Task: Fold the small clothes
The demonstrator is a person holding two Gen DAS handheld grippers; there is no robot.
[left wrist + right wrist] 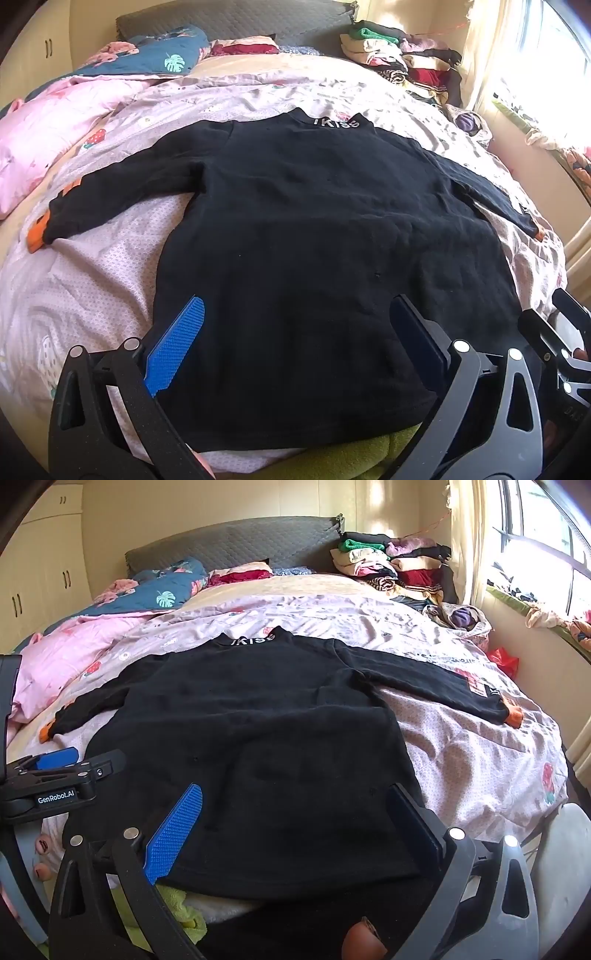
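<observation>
Both grippers hang spread and empty over the near hem of the shirt (303,266): the left gripper (295,332) above its left part, the right gripper (295,819) above its right part, likely placed to reach the hem corners or sleeves next. The shirt lies flat, collar away, on the quilt (92,266), both sleeves (436,686) spread wide to the sides, so folding appears not yet begun. Folded clothes (391,565) sit stacked by the headboard (236,542), well apart.

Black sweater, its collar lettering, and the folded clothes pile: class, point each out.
Black sweater (295,240), left wrist view, middle of the body.
Collar lettering (253,640), right wrist view, white letters.
Folded clothes pile (391,563), right wrist view, stack's middle.
</observation>
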